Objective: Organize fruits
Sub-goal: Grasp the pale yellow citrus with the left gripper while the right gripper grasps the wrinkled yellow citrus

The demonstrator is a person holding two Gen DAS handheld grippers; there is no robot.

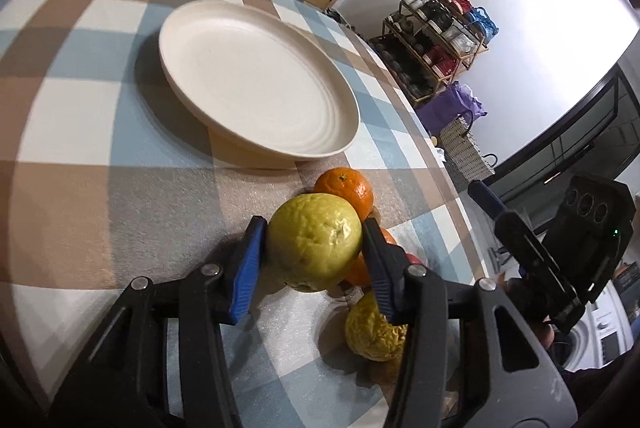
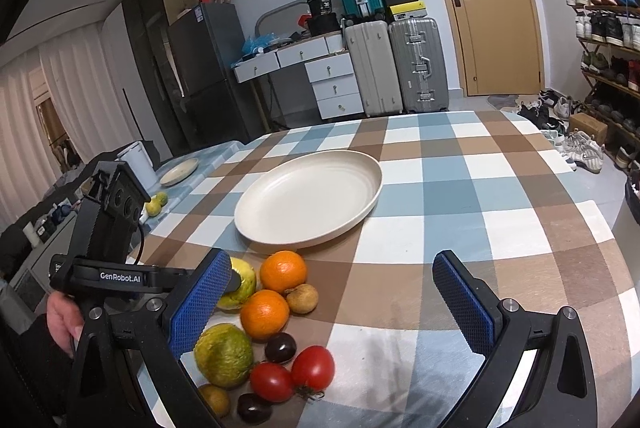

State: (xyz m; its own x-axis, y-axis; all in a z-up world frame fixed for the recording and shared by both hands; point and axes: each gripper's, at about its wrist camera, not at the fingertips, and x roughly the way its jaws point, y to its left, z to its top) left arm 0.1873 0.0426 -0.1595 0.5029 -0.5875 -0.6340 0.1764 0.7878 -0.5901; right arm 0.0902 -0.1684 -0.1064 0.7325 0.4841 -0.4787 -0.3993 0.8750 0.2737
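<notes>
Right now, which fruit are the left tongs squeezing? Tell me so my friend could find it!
Find the big cream plate on the checked tablecloth; the fruit pile sits just in front of it. At the pile's left end, beside an orange, is the yellow-green guava, pinched between the left tongs' blue pads. It is pale and lumpy, lighter than the darker green-yellow fruit nearer the tomatoes.

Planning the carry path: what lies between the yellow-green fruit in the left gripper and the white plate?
One orange, right behind the yellow-green fruit; then bare checked tablecloth up to the white plate, in the left wrist view.
</notes>
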